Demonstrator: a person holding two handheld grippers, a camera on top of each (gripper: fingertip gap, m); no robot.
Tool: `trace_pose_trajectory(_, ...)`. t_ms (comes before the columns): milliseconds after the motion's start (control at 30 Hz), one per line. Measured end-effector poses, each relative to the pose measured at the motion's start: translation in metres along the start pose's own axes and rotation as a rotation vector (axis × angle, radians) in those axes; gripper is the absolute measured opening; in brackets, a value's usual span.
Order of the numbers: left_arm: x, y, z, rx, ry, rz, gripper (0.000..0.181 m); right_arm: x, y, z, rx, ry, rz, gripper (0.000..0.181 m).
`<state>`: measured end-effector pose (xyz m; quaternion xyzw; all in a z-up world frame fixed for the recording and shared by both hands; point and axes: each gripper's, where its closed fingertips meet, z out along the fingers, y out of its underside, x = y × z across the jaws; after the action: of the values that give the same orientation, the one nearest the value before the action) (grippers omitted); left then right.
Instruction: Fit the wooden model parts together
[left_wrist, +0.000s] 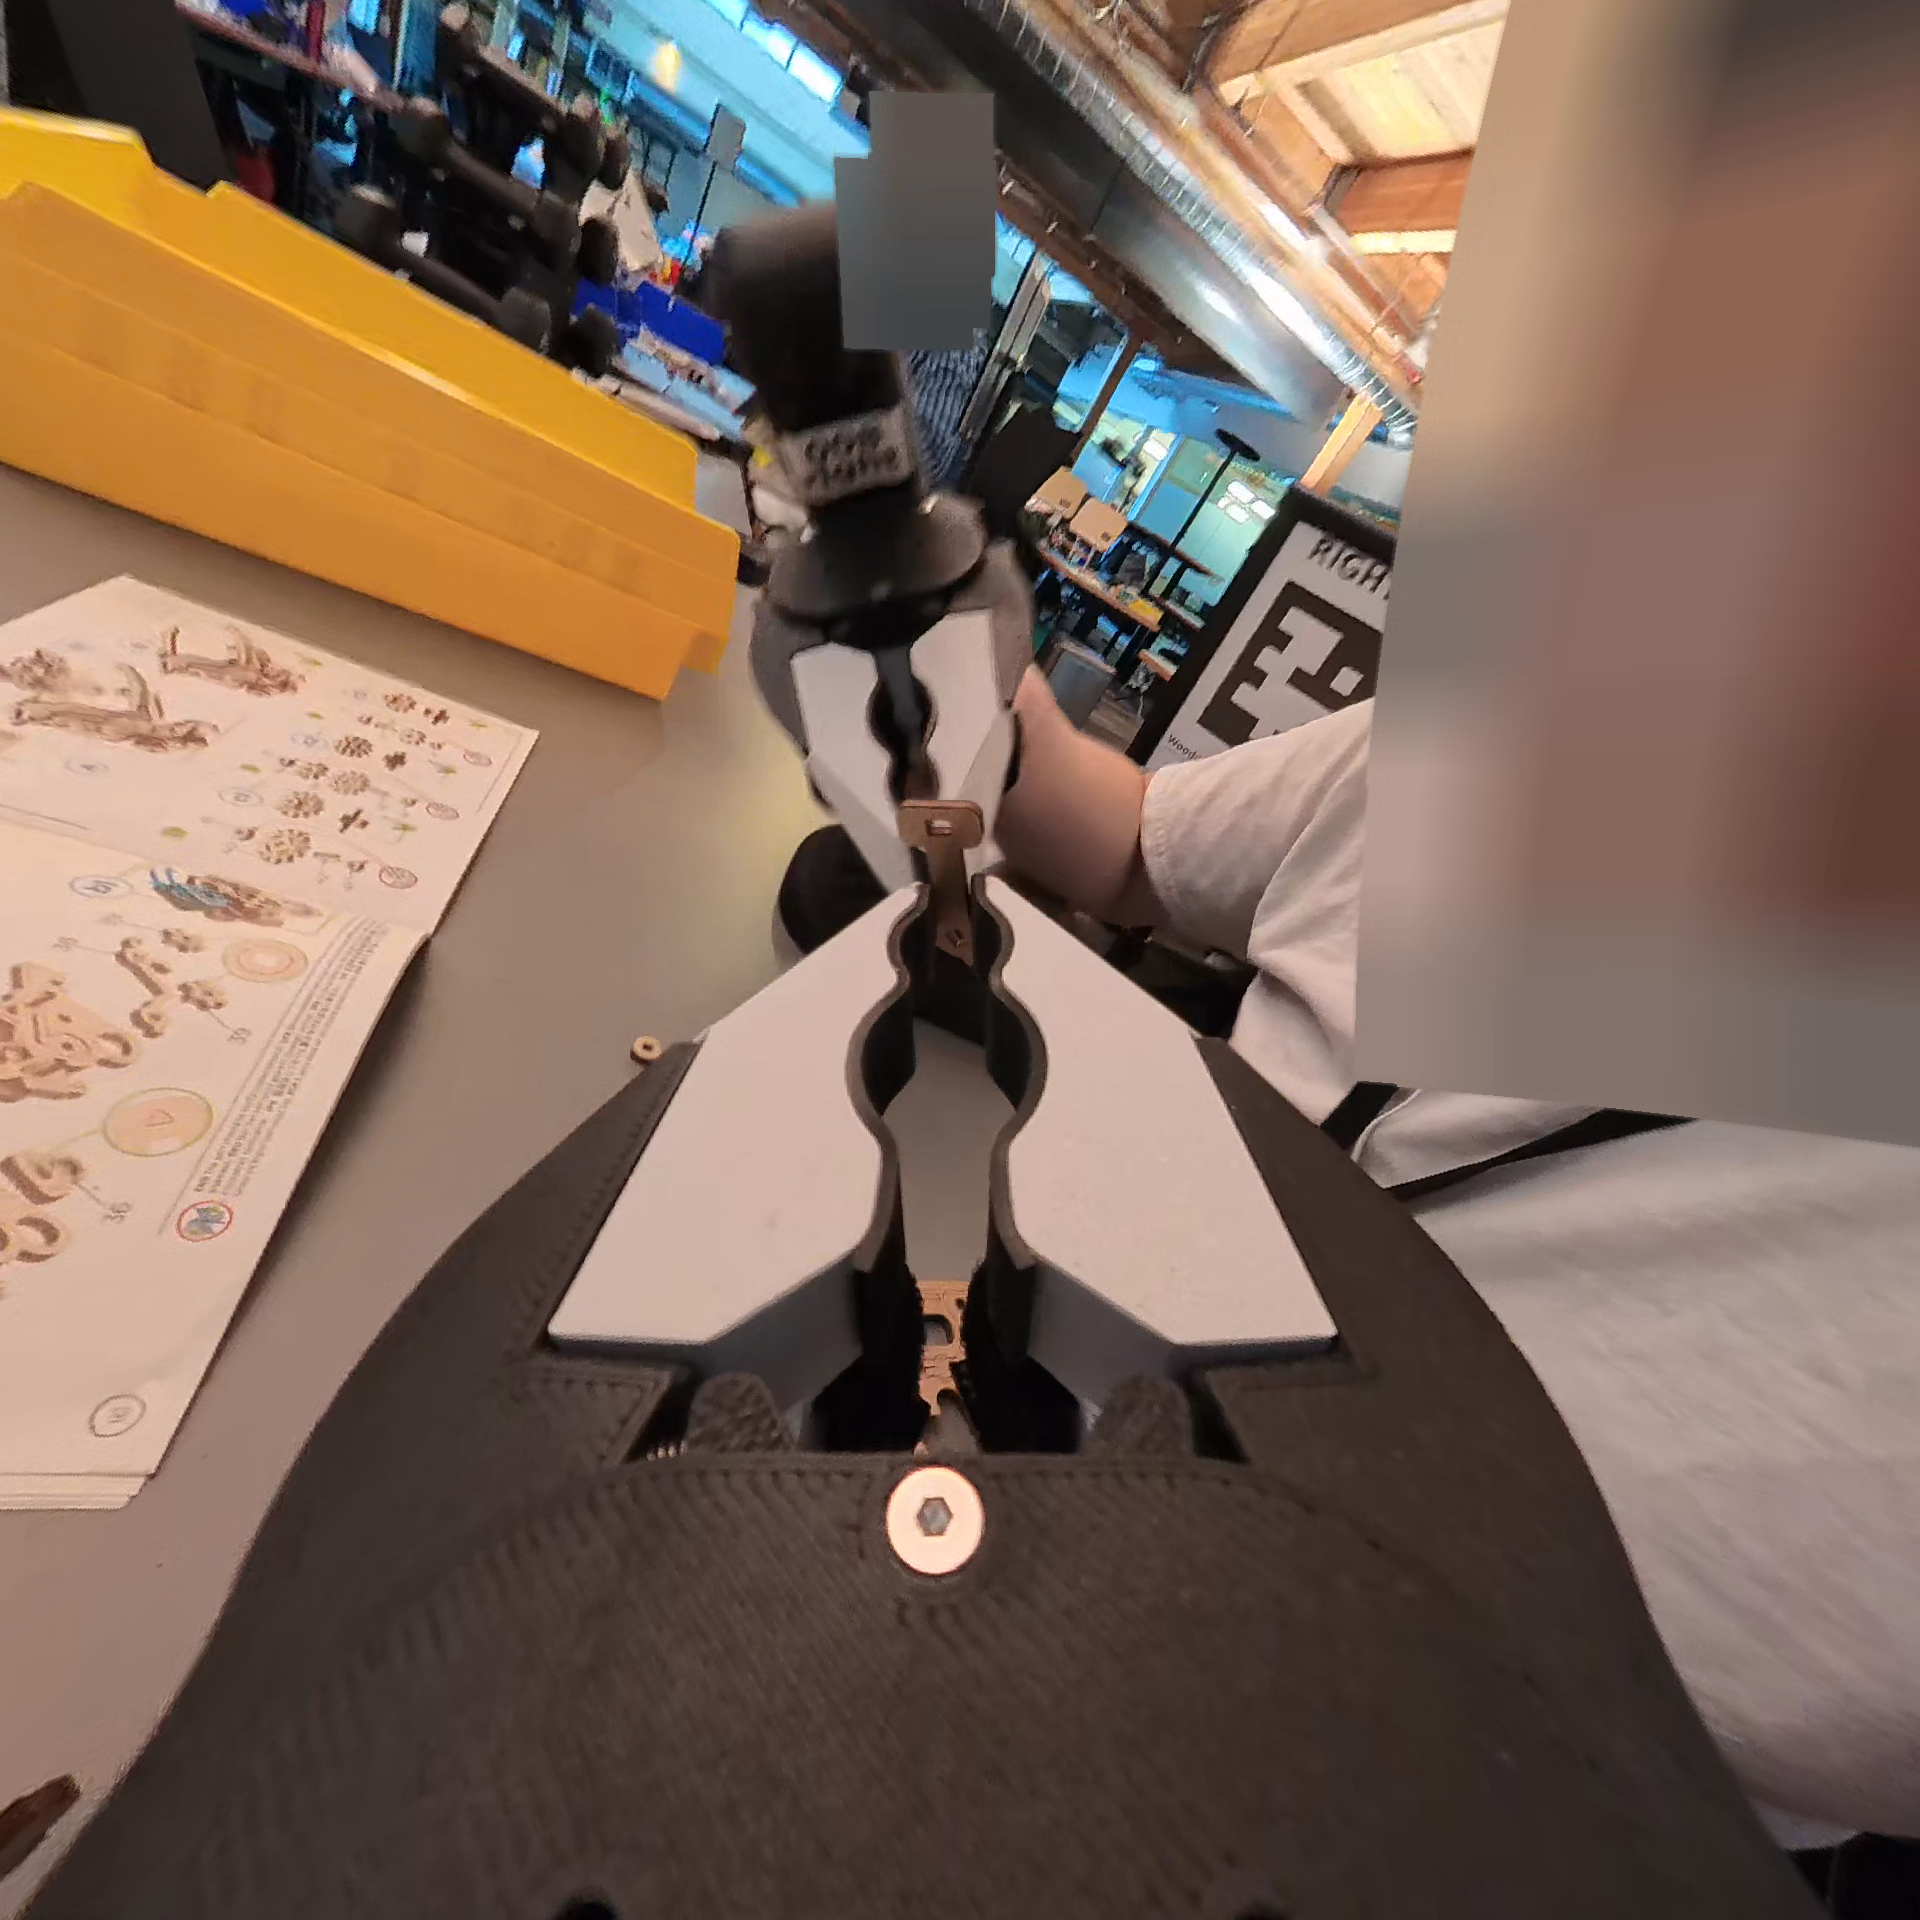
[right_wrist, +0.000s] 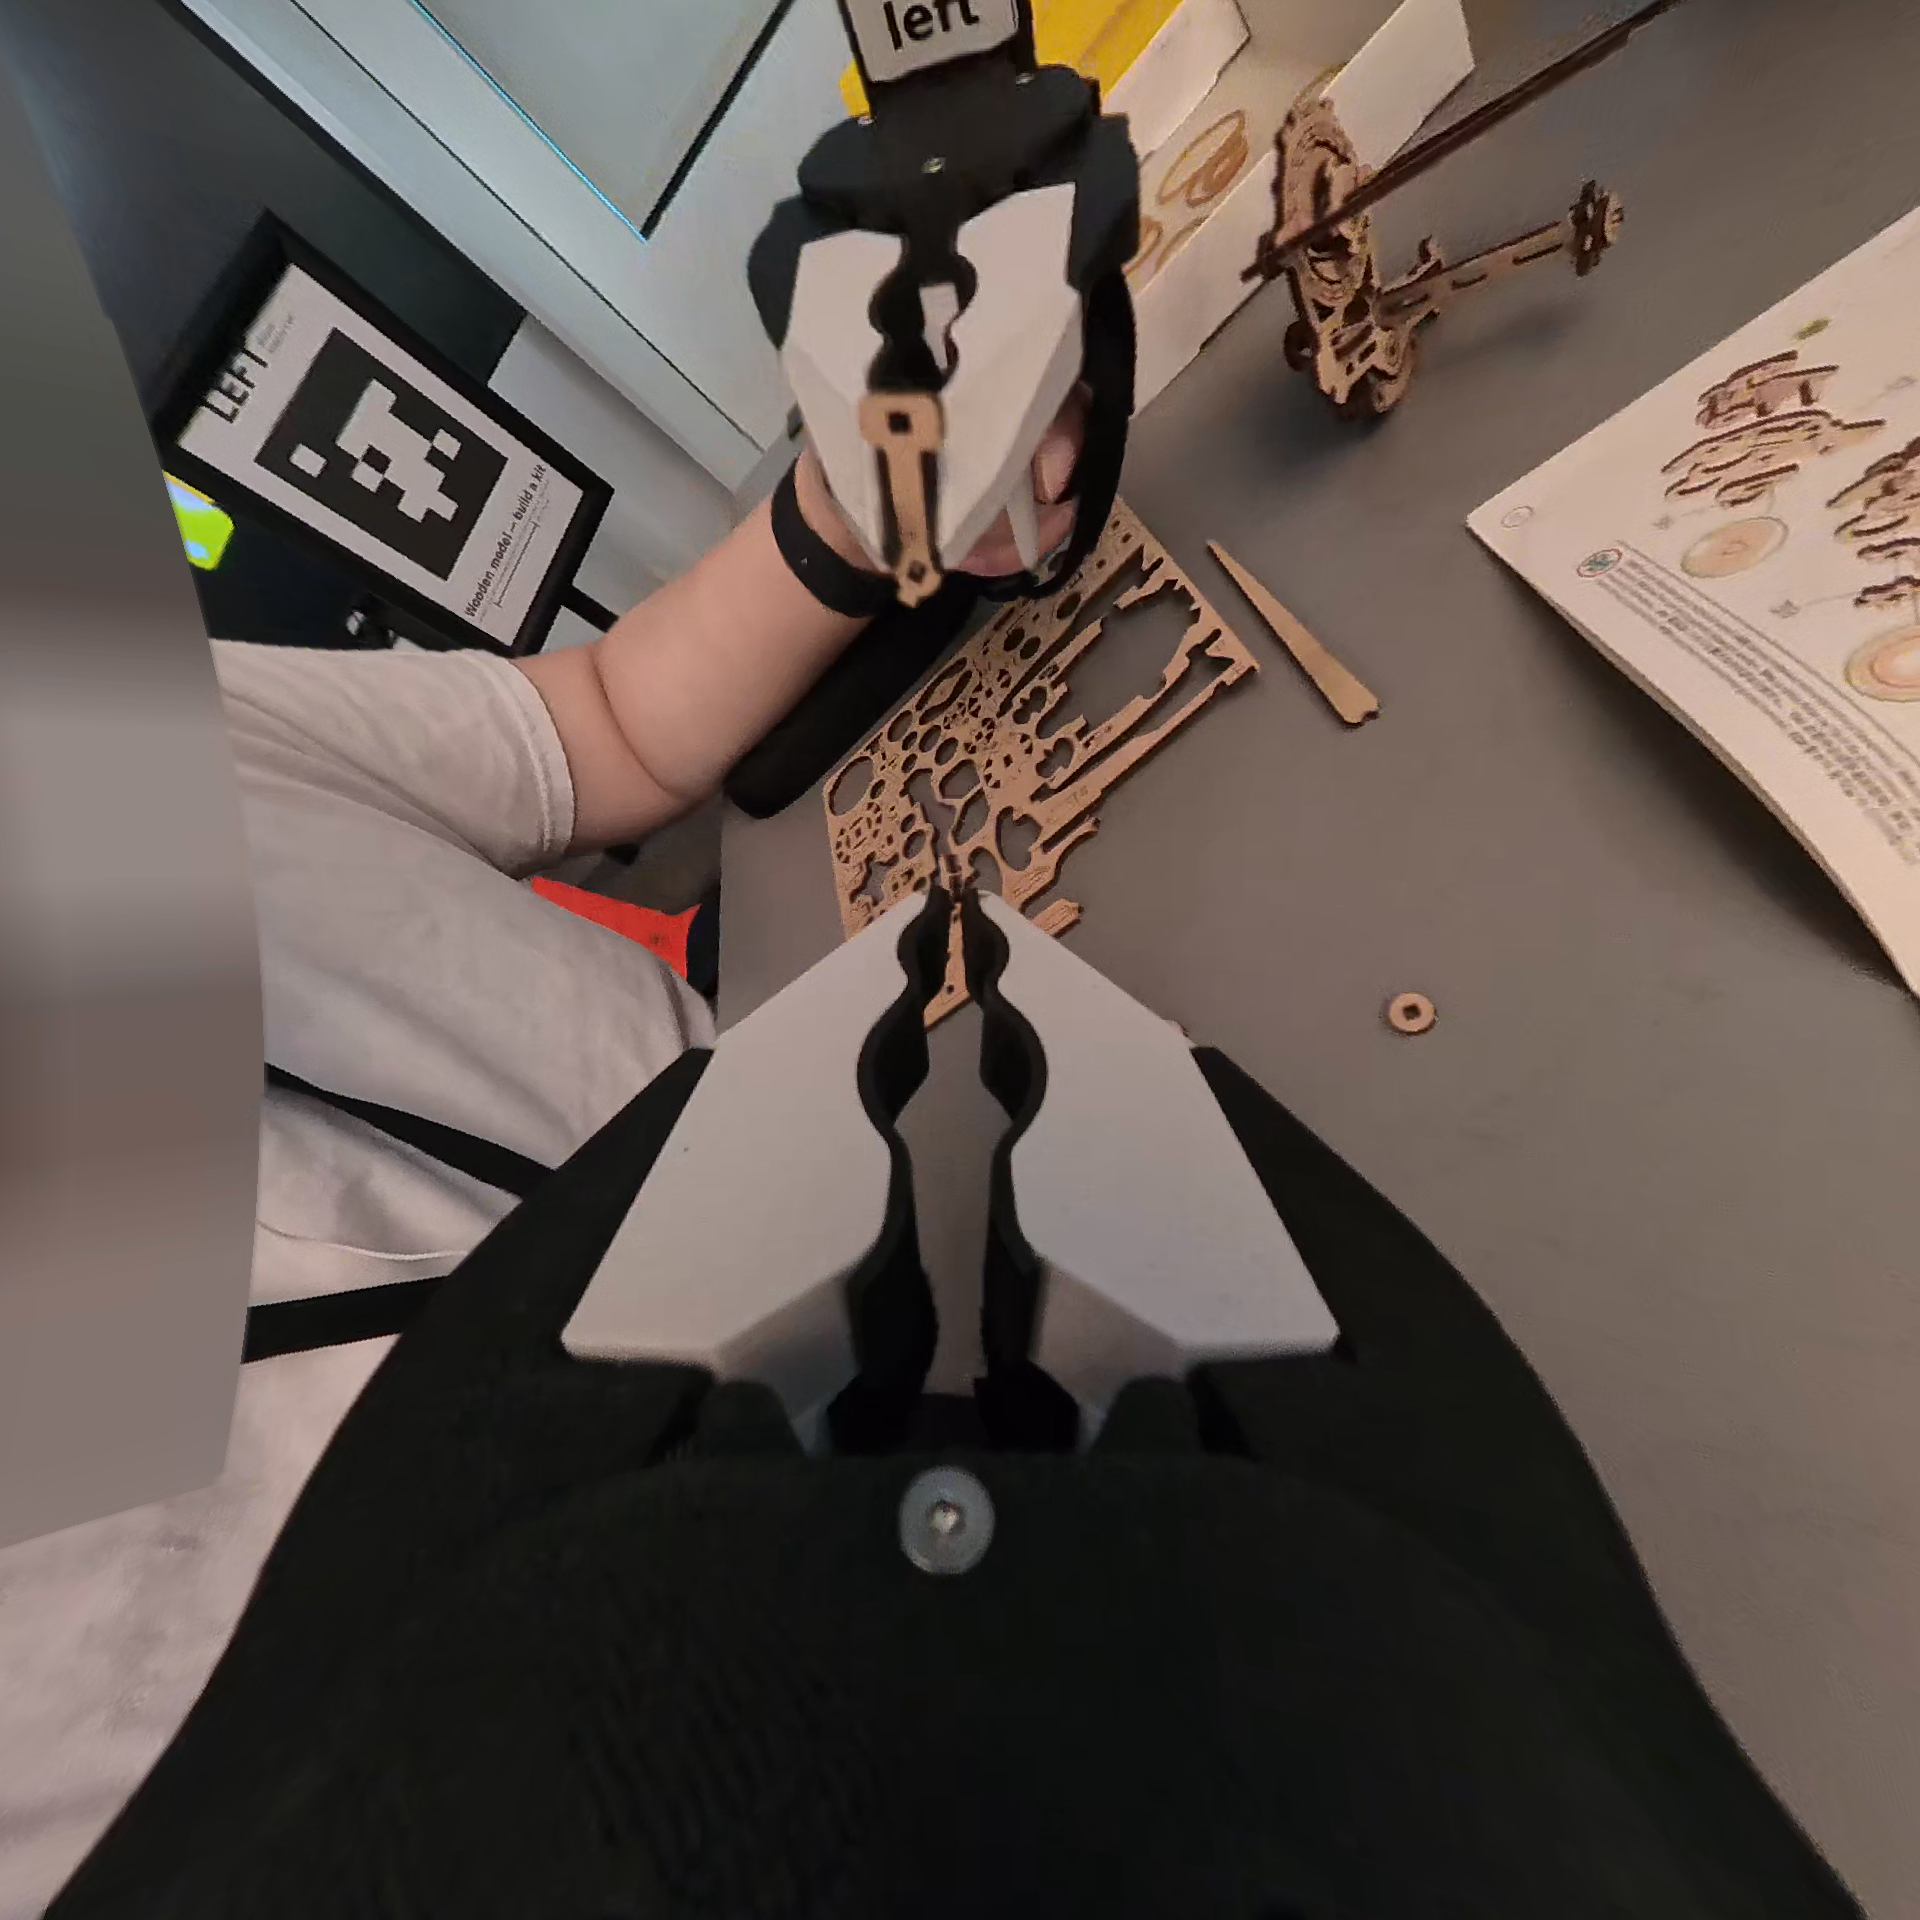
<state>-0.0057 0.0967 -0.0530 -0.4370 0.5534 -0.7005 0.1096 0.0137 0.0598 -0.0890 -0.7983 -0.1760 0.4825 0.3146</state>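
My left gripper (left_wrist: 943, 902) is clamped on a slim flat wooden model part with a T-shaped head (right_wrist: 902, 488), held above the grey surface (right_wrist: 1455, 831). My right gripper (right_wrist: 953, 906) pinches something small; I cannot tell what. Beyond: 1 punched-out wooden parts sheet (right_wrist: 1018, 727), 1 half-built wooden model (right_wrist: 1351, 301).

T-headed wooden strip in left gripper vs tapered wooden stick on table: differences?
The T-headed wooden strip is clamped between the left gripper's fingers, held in the air; the tapered wooden stick lies loose on the grey table. The strip has a crossbar head with a square hole; the stick is plain and narrows to a point. Both are slim, pale plywood.
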Motion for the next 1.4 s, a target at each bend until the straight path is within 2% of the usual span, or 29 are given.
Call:
trace_pose_trajectory(133, -0.002, 0.008, 0.008, -0.044, -0.023, -0.003, 0.004, -0.004, -0.006, -0.002, -0.074, 0.013, 0.013, 0.0)
trace_pose_trajectory(267, 0.001, 0.008, 0.015, -0.034, -0.005, -0.037, 0.004, -0.014, -0.015, -0.001, -0.149, -0.037, 0.052, 0.0)
trace_pose_trajectory(367, 0.0, 0.008, 0.018, -0.028, -0.006, -0.068, 0.004, -0.01, -0.022, 0.002, -0.174, -0.04, 0.081, 0.0)
trace_pose_trajectory(700, -0.006, 0.01, 0.021, -0.012, 0.014, -0.184, 0.004, -0.002, -0.025, 0.013, -0.201, -0.109, 0.141, 0.0)
trace_pose_trajectory(1400, -0.009, 0.02, 0.025, -0.065, -0.01, -0.172, 0.004, 0.003, -0.019, 0.017, -0.212, -0.134, 0.182, 0.0)
